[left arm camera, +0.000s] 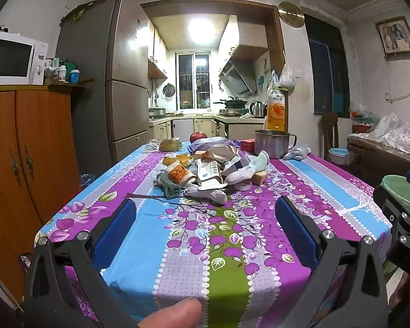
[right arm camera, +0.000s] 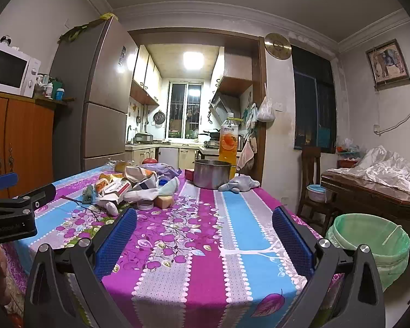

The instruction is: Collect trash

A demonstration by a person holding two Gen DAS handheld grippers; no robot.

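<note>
Hovering short of the trash pile (left arm camera: 205,172) mid-tabletop (left arm camera: 328,188), left gripper (left arm camera: 205,218) and right gripper (right arm camera: 205,232) fingers wide apart and empty; next, reach in, pinch one piece, carry it to the bin (right arm camera: 369,240) off the right edge.

Trash pile (left arm camera: 205,172) mid-table (left arm camera: 328,191), pot (left arm camera: 270,143) behind it (bottle (left arm camera: 276,109) further back), bin (right arm camera: 369,243) right of table

Tablecloth (left arm camera: 205,246) glossy printed, perhaps plastic; pot (left arm camera: 270,143) brushed metal; bin liner (right arm camera: 369,240) thin green plastic.
</note>
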